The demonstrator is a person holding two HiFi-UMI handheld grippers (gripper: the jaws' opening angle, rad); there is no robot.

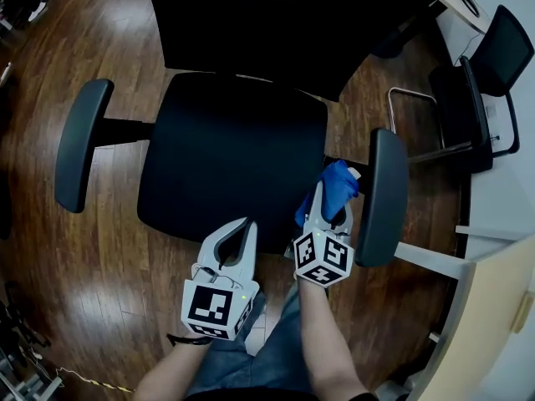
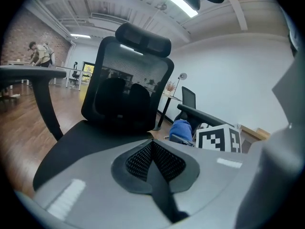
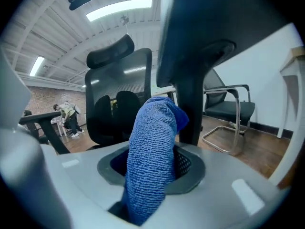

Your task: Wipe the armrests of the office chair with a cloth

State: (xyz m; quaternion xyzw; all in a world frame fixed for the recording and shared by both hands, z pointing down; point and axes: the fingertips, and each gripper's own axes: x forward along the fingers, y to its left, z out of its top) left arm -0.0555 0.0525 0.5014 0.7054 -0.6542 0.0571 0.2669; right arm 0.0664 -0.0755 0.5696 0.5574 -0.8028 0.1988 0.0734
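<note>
Right gripper (image 1: pixel 328 215) clamps the soft, limp cloth (image 1: pixel 336 184) at its bunched middle, beside the right armrest (image 1: pixel 386 195) at the seat's (image 1: pixel 226 157) edge; it should drape easily. Left gripper (image 1: pixel 240 234) is closed, empty.

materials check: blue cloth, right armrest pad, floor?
Cloth: looks like blue microfiber terry, with a fuzzy looped weave and a matte finish.
Right armrest pad: smooth black plastic or dense foam with a faint dull sheen; cannot tell which.
Floor: brown wood or wood-look laminate, with visible plank seams and glossy glare patches.
</note>
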